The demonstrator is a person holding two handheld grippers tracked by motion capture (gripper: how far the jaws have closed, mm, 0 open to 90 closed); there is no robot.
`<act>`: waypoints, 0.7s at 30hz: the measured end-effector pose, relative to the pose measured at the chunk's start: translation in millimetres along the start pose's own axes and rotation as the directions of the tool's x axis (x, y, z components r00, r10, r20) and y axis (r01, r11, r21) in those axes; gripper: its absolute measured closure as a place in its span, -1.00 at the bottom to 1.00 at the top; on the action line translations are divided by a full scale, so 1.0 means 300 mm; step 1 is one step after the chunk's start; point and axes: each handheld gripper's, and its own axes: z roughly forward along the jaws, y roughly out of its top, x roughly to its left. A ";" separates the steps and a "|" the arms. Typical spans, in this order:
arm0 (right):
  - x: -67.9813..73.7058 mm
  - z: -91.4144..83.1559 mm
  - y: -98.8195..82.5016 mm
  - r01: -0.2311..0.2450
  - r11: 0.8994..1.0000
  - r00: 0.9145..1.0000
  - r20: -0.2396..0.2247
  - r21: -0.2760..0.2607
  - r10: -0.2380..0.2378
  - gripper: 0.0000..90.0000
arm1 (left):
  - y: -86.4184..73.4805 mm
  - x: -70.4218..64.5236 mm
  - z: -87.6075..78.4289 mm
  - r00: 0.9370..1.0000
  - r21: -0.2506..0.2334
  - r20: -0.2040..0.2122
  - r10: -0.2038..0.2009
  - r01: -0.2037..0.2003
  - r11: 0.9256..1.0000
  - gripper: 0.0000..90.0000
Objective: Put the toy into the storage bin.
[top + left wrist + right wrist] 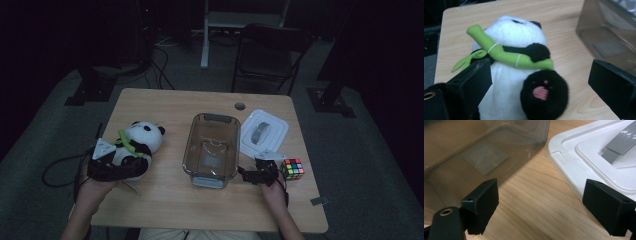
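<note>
Two grippers rest low on the desk [165, 200]. The left gripper [112, 167], at the lower left of the high view, has its jaws spread wide around the plush panda [137, 145], which lies at the left of the desk with a green bamboo stalk [506, 55] across its chest. In the left gripper view the panda sits between the jaws, one black foot toward the camera. The right gripper [260, 175], at the lower right, has its jaws spread and holds nothing; it hangs between the clear bin [212, 145] and the white lid [265, 131]. A colour cube [293, 168] sits just beside it.
</note>
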 end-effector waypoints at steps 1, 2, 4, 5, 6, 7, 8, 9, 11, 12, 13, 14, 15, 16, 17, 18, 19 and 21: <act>0.000 0.000 0.000 0.000 1.000 1.000 0.000 0.000 0.000 -0.70 | -0.001 0.005 0.010 1.000 0.003 -0.001 -0.008 0.008 1.000 -0.87; -0.001 0.003 -0.001 -0.004 1.000 1.000 -0.003 0.004 0.004 -0.70 | -0.001 0.013 0.022 1.000 0.006 0.001 -0.014 0.014 1.000 -0.87; 0.000 0.003 -0.002 -0.003 1.000 1.000 -0.003 0.006 0.003 -0.70 | 0.000 0.019 0.032 1.000 0.009 -0.002 -0.016 0.016 1.000 -0.87; -0.001 0.003 -0.002 -0.004 1.000 1.000 -0.004 0.005 0.004 -0.70 | 0.002 0.032 0.043 0.999 0.008 -0.015 -0.032 0.033 0.999 -0.87; -0.001 0.003 -0.002 -0.004 1.000 1.000 -0.004 0.005 0.004 -0.70 | 0.002 0.032 0.043 0.999 0.008 -0.015 -0.032 0.033 0.999 -0.87; -0.001 0.002 -0.002 -0.003 1.000 1.000 -0.004 0.007 0.003 -0.70 | 0.003 0.040 0.048 0.999 0.014 -0.028 -0.033 0.033 0.999 -0.87; -0.002 0.002 -0.003 -0.003 1.000 1.000 -0.004 0.007 0.003 -0.70 | 0.005 0.056 0.058 0.999 0.013 -0.016 -0.049 0.049 0.999 -0.87; -0.005 0.003 -0.005 -0.007 1.000 1.000 -0.008 0.006 0.007 -0.70 | 0.008 0.063 0.063 0.998 0.015 -0.027 -0.054 0.054 0.998 -0.87; -0.006 0.005 -0.005 -0.008 1.000 1.000 -0.010 0.009 0.008 -0.70 | 0.014 0.073 0.070 0.997 0.011 -0.044 -0.060 0.061 0.998 -0.87; -0.007 0.010 -0.005 -0.009 1.000 1.000 -0.009 0.016 0.009 -0.70 | 0.021 0.083 0.079 0.997 0.015 -0.041 -0.067 0.068 0.998 -0.87; -0.007 0.011 -0.005 -0.010 1.000 1.000 -0.012 0.016 0.010 -0.70 | 0.027 0.091 0.085 0.996 0.013 -0.042 -0.075 0.076 0.997 -0.87; -0.007 0.011 -0.005 -0.010 1.000 1.000 -0.012 0.016 0.010 -0.70 | 0.038 0.103 0.096 0.996 0.018 -0.051 -0.079 0.080 0.997 -0.87; -0.003 0.013 -0.003 -0.010 1.000 1.000 -0.018 0.019 0.010 -0.70 | 0.045 0.110 0.102 0.995 0.018 -0.054 -0.081 0.082 0.996 -0.87; -0.001 0.013 -0.003 -0.007 1.000 1.000 -0.017 0.018 0.008 -0.70 | 0.063 0.128 0.116 0.994 0.013 -0.055 -0.091 0.092 0.996 -0.87; 0.000 0.013 -0.003 -0.006 1.000 1.000 -0.019 0.018 0.006 -0.70 | 0.063 0.128 0.116 0.994 0.013 -0.055 -0.091 0.092 0.996 -0.80; 0.000 0.013 -0.003 -0.006 1.000 1.000 -0.019 0.018 0.006 -0.70 | 0.071 0.135 0.122 0.994 0.010 -0.060 -0.094 0.095 0.995 -0.80; -0.002 0.012 -0.003 -0.006 1.000 1.000 -0.019 0.017 0.006 -0.70 | 0.080 0.143 0.130 0.993 0.003 -0.072 -0.098 0.099 0.995 -0.71; -0.003 0.012 -0.003 -0.009 1.000 1.000 -0.019 0.016 0.010 -0.70 | 0.089 0.157 0.145 0.991 0.013 -0.074 -0.111 0.113 0.994 -0.70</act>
